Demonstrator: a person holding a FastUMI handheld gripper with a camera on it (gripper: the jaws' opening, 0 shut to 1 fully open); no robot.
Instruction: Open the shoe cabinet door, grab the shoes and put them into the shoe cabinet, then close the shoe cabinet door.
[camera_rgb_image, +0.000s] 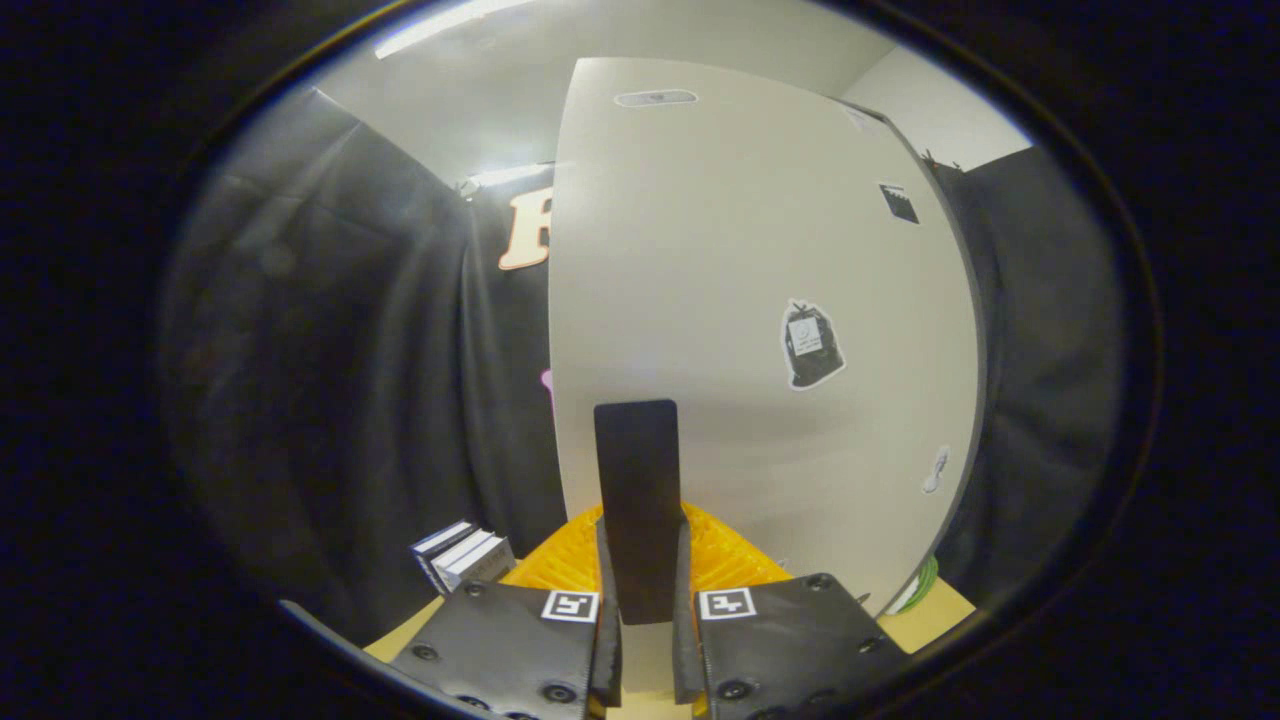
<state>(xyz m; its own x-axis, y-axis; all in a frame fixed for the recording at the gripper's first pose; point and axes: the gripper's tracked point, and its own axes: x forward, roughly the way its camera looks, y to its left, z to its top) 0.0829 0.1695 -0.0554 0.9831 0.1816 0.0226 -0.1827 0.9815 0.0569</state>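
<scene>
My jaws (646, 560) are pinched on the dark upright handle (637, 500) of the shoe cabinet door (740, 300), whose long axis runs straight up between them, the pale door panel rising just beyond, so I judge the swing follows its hinge.

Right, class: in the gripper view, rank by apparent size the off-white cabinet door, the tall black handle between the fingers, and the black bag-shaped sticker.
1. Off-white cabinet door, largest by far.
2. Tall black handle; it is nearest the camera, so it looks enlarged.
3. Black bag-shaped sticker, smallest.
The gripper is shut on the handle.
</scene>
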